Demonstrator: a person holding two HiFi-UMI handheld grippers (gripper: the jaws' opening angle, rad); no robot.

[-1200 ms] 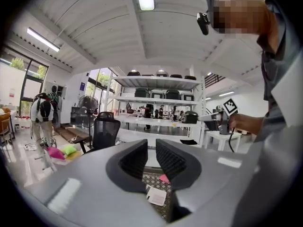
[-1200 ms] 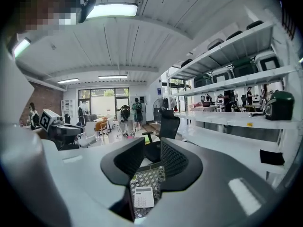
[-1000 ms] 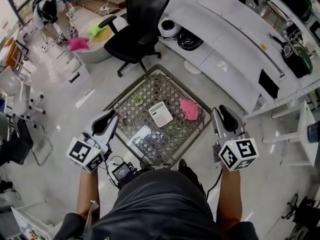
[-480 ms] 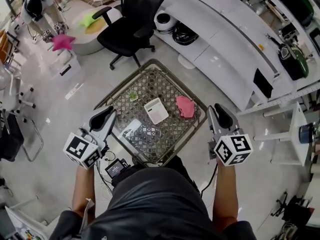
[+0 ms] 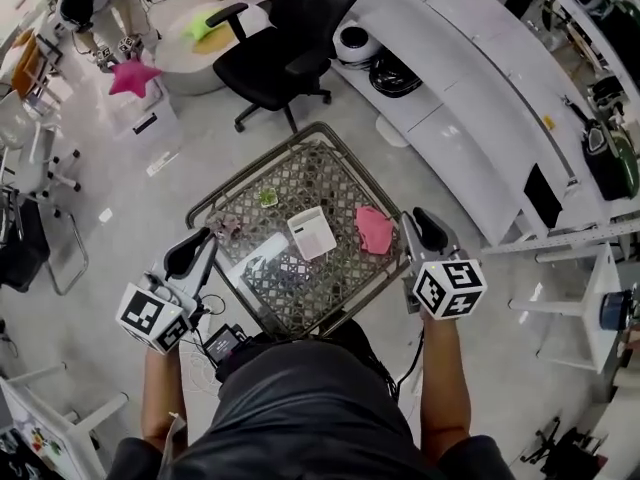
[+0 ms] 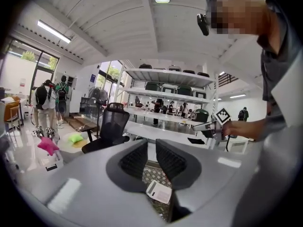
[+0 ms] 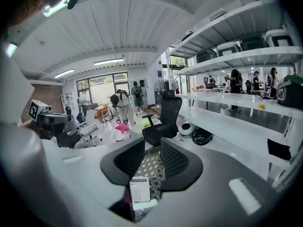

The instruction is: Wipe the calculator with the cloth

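well, left claw [image 6: 151,149] and right claw [image 7: 152,146] gape empty; calculator [image 5: 312,232] and cloth [image 5: 375,228] lie apart, untouched.

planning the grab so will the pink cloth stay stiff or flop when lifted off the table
Probably floppy: the pink cloth lies crumpled in folds, so it would likely drape when lifted. It looks thin and light, so pinching one raised fold should do. Pushed, it may bunch up rather than slide on the table.
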